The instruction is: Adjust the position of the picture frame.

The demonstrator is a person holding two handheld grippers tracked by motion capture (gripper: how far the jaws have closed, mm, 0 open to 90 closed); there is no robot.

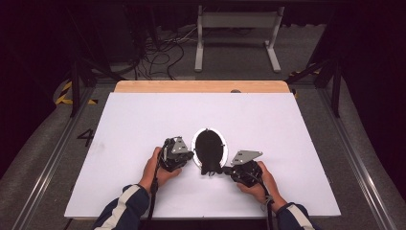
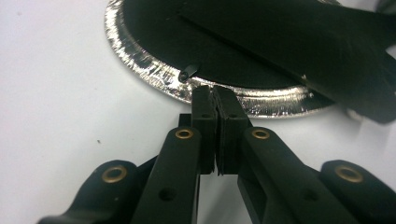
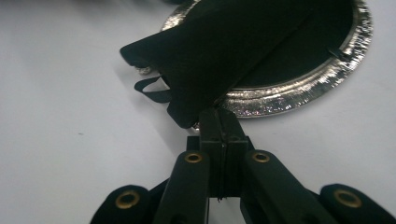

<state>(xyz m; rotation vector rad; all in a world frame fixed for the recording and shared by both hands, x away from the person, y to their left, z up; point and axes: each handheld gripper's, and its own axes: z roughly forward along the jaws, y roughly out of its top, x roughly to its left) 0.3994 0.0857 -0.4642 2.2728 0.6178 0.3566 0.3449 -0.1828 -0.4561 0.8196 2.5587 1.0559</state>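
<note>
A silver oval plate (image 1: 193, 146) lies on the white table near its front middle. A black drawstring pouch (image 1: 209, 149) lies across the plate, and its mouth end hangs over the near rim. My left gripper (image 1: 189, 155) is shut, its tips resting at the plate's rim (image 2: 163, 77), beside a small black cord end (image 2: 188, 73). My right gripper (image 1: 226, 170) is shut with its tips (image 3: 219, 112) on the pouch's (image 3: 219, 51) lower edge, pinching the cloth. A cord loop (image 3: 149, 89) sticks out to the left of the pouch.
The white board (image 1: 143, 115) has bare surface all around the plate. A wooden strip (image 1: 201, 86) runs along its far edge. Beyond it on the floor stand a white frame (image 1: 237, 21) and loose cables (image 1: 158, 52).
</note>
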